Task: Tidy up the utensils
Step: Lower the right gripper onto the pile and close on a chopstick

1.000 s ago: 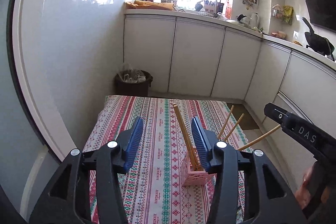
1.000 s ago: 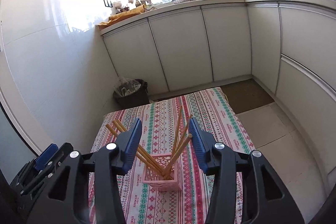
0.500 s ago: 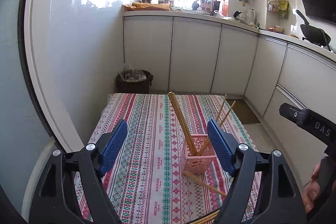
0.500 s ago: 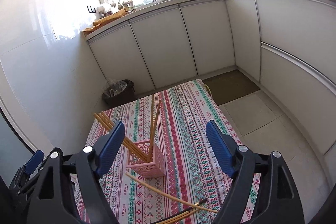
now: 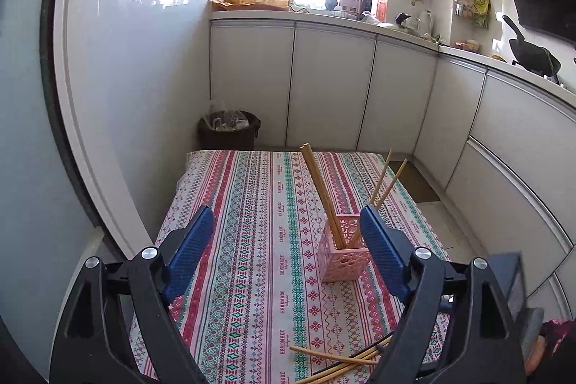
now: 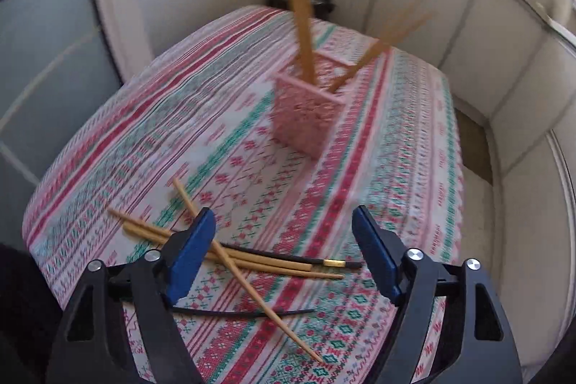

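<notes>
A pink lattice holder (image 5: 343,252) stands upright on the striped tablecloth (image 5: 252,240), with several wooden chopsticks (image 5: 320,193) leaning in it. It also shows blurred in the right wrist view (image 6: 306,110). Loose wooden chopsticks (image 6: 244,261) and a black chopstick (image 6: 288,260) lie crossed on the cloth near the front edge, also low in the left wrist view (image 5: 338,358). My left gripper (image 5: 286,258) is open and empty above the cloth, left of the holder. My right gripper (image 6: 284,254) is open and empty, right above the loose pile.
A dark bin (image 5: 228,130) stands on the floor behind the table. White cabinets (image 5: 331,89) run along the back and right. A white wall (image 5: 126,96) borders the table's left side. A black strip (image 6: 237,314) lies on the cloth near the front edge.
Both grippers opened wider from a narrower gap. The right gripper swung down and back toward the loose chopsticks at the table front. The left view pulled back slightly.
</notes>
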